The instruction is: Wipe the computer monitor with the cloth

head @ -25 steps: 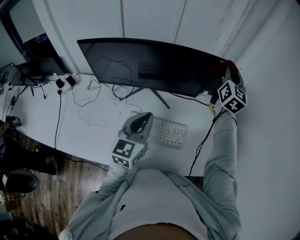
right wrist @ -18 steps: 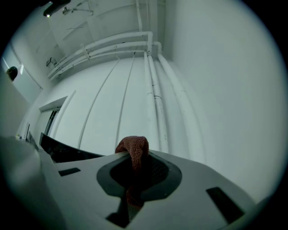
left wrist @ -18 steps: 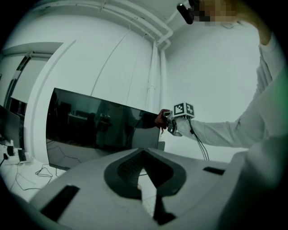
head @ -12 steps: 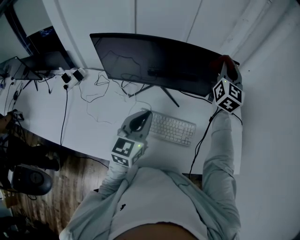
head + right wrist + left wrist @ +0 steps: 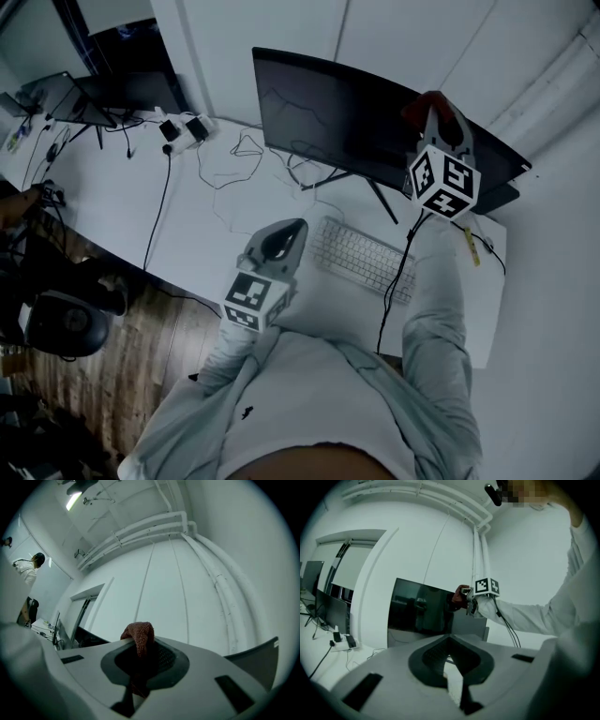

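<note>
White desk (image 5: 122, 206): keyboard (image 5: 361, 258), loose cables (image 5: 246, 145) before monitor (image 5: 337, 112); right gripper (image 5: 433, 117) pinches cloth (image 5: 139, 637).

Head cam's up high, staring steeply down over the desk (image 5: 187, 225). Left gripper cam sits low and well back, facing the monitor (image 5: 417, 611). Right gripper cam's close by the monitor's top edge, tilted up at the wall (image 5: 164, 583). Head and left views share the monitor and my right gripper (image 5: 433, 108).
</note>
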The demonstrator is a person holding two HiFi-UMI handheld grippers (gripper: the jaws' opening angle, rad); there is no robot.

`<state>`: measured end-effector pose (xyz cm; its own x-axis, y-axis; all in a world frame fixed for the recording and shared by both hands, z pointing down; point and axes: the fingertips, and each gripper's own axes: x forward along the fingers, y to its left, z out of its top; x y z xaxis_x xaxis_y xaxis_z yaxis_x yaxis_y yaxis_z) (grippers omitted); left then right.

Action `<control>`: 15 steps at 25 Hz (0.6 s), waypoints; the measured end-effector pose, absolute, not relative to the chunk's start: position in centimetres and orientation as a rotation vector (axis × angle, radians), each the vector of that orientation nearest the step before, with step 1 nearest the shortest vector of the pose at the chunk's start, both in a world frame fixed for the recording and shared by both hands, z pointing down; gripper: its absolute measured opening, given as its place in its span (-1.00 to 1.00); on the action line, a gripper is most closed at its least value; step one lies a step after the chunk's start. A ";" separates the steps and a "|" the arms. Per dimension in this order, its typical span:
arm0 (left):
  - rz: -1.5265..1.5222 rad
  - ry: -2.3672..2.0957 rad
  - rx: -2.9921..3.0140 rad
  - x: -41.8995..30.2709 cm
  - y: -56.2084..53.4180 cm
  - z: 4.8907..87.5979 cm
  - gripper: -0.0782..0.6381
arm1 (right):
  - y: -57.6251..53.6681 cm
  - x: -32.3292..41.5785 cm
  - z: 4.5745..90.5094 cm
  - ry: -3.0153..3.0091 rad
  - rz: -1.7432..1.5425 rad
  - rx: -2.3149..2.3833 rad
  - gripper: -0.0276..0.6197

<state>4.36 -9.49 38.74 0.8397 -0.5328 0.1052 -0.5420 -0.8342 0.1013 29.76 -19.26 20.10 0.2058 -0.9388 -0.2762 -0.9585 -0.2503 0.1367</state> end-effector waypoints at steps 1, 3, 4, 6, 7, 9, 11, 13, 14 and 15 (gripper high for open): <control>0.108 -0.866 2.883 3.5 -10.0 38.8 -0.72 | -20.3 28.3 20.1 1.905 0.476 -2.370 -0.81; 0.104 -0.902 2.869 1.7 -11.1 38.9 -0.73 | -22.3 25.5 20.0 1.946 0.488 -2.335 -0.81; 0.106 -0.919 2.862 0.8 -11.6 39.0 -0.73 | -23.2 24.2 20.0 1.964 0.493 -2.318 -0.81; 0.113 -0.949 2.852 -0.9 -12.5 39.3 -0.73 | -24.9 21.6 20.0 1.997 0.498 -2.285 -0.81; 0.114 -0.961 2.850 -1.7 -13.0 39.3 -0.73 | -25.8 20.3 20.0 2.014 0.499 -2.267 -0.81; 0.113 -0.986 2.847 -3.4 -13.9 39.2 -0.73 | -27.5 17.8 20.0 2.049 0.504 -2.232 -0.81; 0.112 -1.014 2.839 -5.0 -15.0 39.3 -0.73 | -29.3 15.3 20.0 2.083 0.513 -2.201 -0.81; 0.109 -1.046 2.823 -6.5 -15.9 39.4 -0.73 | -30.9 12.9 20.0 2.116 0.521 -2.173 -0.81; 0.108 -1.061 2.813 -7.3 -16.3 39.5 -0.73 | -31.6 11.7 20.1 2.132 0.525 -2.160 -0.81; 0.107 -1.075 2.805 -8.0 -16.6 39.6 -0.72 | -32.2 10.7 20.1 2.146 0.526 -2.147 -0.81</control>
<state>-7.98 -16.59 39.59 0.7427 -0.6598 0.1141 -0.6694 -0.7361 0.1006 10.65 -32.24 20.10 -0.0279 -0.9596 -0.2801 -0.9803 -0.0285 0.1954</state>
